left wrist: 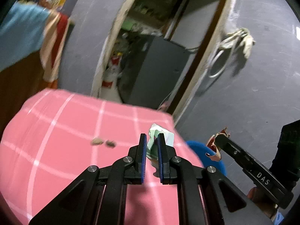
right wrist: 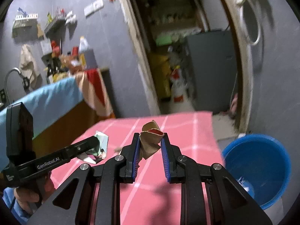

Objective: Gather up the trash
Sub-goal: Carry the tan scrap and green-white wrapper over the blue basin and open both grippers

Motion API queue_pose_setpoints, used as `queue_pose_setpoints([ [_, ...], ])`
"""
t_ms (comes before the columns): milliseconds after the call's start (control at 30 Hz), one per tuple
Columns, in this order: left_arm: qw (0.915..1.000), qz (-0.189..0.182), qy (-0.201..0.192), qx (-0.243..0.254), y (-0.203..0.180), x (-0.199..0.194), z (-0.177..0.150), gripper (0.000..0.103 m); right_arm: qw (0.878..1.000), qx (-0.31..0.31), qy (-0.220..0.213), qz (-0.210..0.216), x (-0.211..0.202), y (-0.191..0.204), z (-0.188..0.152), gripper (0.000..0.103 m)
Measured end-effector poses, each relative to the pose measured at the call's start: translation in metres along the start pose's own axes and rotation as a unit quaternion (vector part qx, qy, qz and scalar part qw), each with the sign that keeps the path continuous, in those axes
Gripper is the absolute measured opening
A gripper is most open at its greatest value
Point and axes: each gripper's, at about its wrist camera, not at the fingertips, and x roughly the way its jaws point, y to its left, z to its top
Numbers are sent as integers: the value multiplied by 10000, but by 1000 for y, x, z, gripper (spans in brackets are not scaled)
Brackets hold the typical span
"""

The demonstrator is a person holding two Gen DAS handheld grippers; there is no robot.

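Observation:
My left gripper [left wrist: 151, 137] is shut on a crumpled green and white wrapper [left wrist: 165, 136] and holds it above the pink checked tablecloth [left wrist: 65, 140]. The wrapper also shows in the right wrist view [right wrist: 102, 144]. My right gripper [right wrist: 151, 139] is shut on a crumpled brown paper piece with a red inside [right wrist: 151, 138], above the cloth [right wrist: 187, 140]. That paper also shows in the left wrist view [left wrist: 215, 146], held over the blue bucket [left wrist: 198, 148]. Two small brown scraps [left wrist: 103, 142] lie on the cloth.
The blue bucket [right wrist: 256, 165] stands on the floor off the table's right edge, with some trash inside. An open doorway [right wrist: 178, 56] with a grey cabinet lies beyond the table. A counter with a blue cloth [right wrist: 46, 97] is at left.

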Motion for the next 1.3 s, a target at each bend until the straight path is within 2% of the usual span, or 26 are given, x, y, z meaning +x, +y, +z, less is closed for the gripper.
queue_pose_setpoints([
  [233,9972,-488,-472,306,-56,6,14,8,9957,-114,-762,-518,-44,-24,22,20],
  [400,9926,-798,-755,526,-95,13,18,8,9871,-155,-1266,-967,-76,-49,34,20],
  [533,9881,-1032,-886,712,-127,24,18,8,9806,-183,-1472,-1285,-95,-70,37,21],
  [733,9833,-1194,-940,999,-165,46,12,9,9743,10,-1574,-1609,-112,-107,30,22],
  [967,9829,-1318,-544,1162,-193,88,-3,9,9722,333,-1397,-1850,-114,-144,8,22],
  [1133,9847,-1238,-11,1224,-206,126,-20,9,9740,632,-1081,-1890,-102,-169,-10,22],
  [1300,9833,-1170,656,1230,-200,162,-35,9,9762,906,-499,-1906,-79,-191,-28,23],
])
